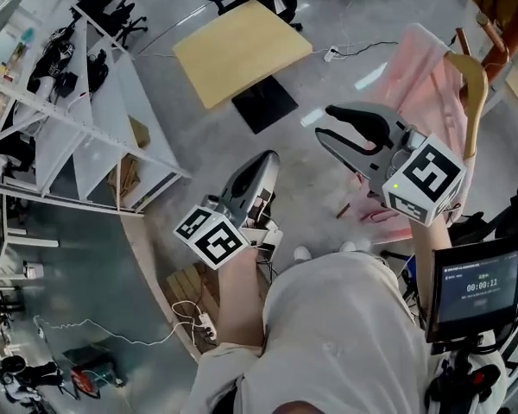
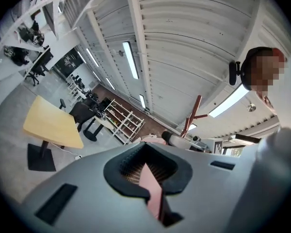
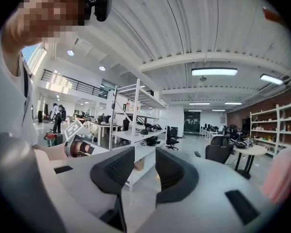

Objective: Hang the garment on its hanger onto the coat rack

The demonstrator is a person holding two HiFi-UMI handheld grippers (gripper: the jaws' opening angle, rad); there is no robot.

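A pink garment [image 1: 427, 76] hangs on a pale wooden hanger [image 1: 475, 93] at the right of the head view. Behind it stands the reddish-brown coat rack [image 1: 494, 33]. My right gripper [image 1: 326, 126] is just left of the garment, open, with nothing between its jaws; the right gripper view shows the gap [image 3: 138, 166] and a room beyond. My left gripper [image 1: 268, 158] is lower and further left, away from the garment, shut and empty. In the left gripper view [image 2: 145, 166] a thin pink strip shows in the slit, and the coat rack [image 2: 193, 114] stands far off.
A yellow table [image 1: 242, 50] on a black base stands ahead. White shelving [image 1: 95, 119] runs along the left. A screen with a timer [image 1: 475, 287] is at the lower right. A power strip [image 1: 205, 324] and cables lie on the floor by the person's legs.
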